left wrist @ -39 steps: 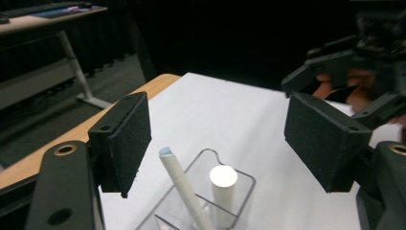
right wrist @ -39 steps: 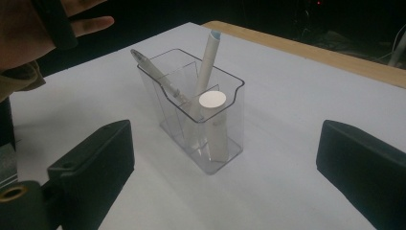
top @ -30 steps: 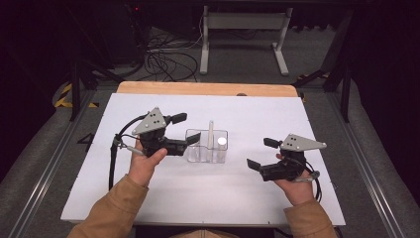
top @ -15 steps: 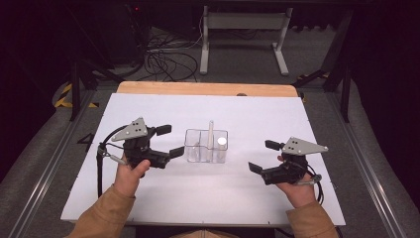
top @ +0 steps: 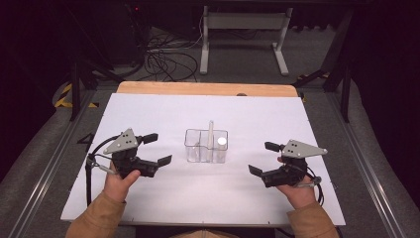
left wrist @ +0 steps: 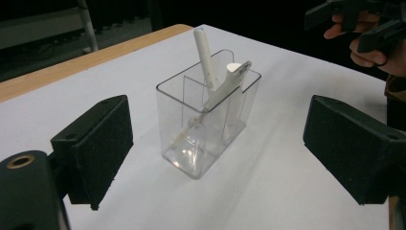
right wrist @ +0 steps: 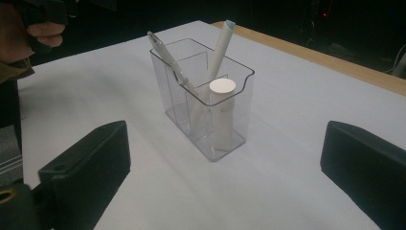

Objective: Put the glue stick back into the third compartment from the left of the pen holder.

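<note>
A clear plastic holder [top: 206,146] with several compartments stands upright mid-table. In it are a tall white pen [top: 210,130], a stubby white tube with a round cap [top: 222,143] and a slim clipped pen [right wrist: 167,60]. My left gripper [top: 159,148] hovers left of the holder. Its jaws have just been opening and stand wide with nothing between them. In the left gripper view the holder [left wrist: 206,124] sits ahead of the pads, apart from them. My right gripper [top: 261,157] is open to the holder's right, facing the holder [right wrist: 206,96] from a short distance.
The white table sheet [top: 148,114] ends at a wooden strip [top: 198,88] along the back. Beyond it are a dark floor, cables [top: 163,57] and a metal stand [top: 242,29]. Rails run along both table sides.
My left gripper has drawn back from the holder, moving left and lower toward the table's near side, with its jaws spreading. The right gripper and the holder have stayed put.
</note>
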`<state>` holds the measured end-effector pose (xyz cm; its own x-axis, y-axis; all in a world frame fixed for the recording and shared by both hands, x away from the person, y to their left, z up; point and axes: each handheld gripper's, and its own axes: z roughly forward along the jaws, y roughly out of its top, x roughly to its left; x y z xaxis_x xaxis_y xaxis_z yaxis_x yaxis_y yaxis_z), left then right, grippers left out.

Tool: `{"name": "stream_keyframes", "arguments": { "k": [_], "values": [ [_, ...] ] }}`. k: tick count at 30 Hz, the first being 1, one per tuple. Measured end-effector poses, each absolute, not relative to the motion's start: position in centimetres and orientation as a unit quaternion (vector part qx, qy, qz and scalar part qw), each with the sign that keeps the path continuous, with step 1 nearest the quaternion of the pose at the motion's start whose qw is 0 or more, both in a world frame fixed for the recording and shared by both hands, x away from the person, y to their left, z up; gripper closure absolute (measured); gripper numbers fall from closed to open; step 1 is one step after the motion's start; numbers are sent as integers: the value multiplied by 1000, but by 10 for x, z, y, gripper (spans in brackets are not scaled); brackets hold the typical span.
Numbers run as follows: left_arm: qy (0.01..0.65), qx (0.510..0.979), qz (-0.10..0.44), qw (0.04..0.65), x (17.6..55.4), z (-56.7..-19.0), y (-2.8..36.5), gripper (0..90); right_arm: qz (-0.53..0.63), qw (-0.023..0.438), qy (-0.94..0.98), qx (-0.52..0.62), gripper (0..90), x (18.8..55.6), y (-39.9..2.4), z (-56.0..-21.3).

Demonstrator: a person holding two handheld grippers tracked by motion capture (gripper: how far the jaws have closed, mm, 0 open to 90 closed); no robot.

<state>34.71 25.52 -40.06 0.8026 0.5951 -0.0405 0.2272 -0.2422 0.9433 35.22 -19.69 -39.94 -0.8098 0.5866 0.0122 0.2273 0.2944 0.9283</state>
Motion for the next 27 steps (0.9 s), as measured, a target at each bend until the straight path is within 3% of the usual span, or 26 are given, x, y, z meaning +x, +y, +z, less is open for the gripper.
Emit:
{"name": "stream_keyframes", "arguments": {
  "k": [13,27],
  "values": [
    [289,772,182,536,341,-422,278,95,537,168,787,254,36,352,-198,-402],
    [305,758,158,554,337,-432,289,87,536,163,788,255,36,354,-199,-404]
  ]
}}
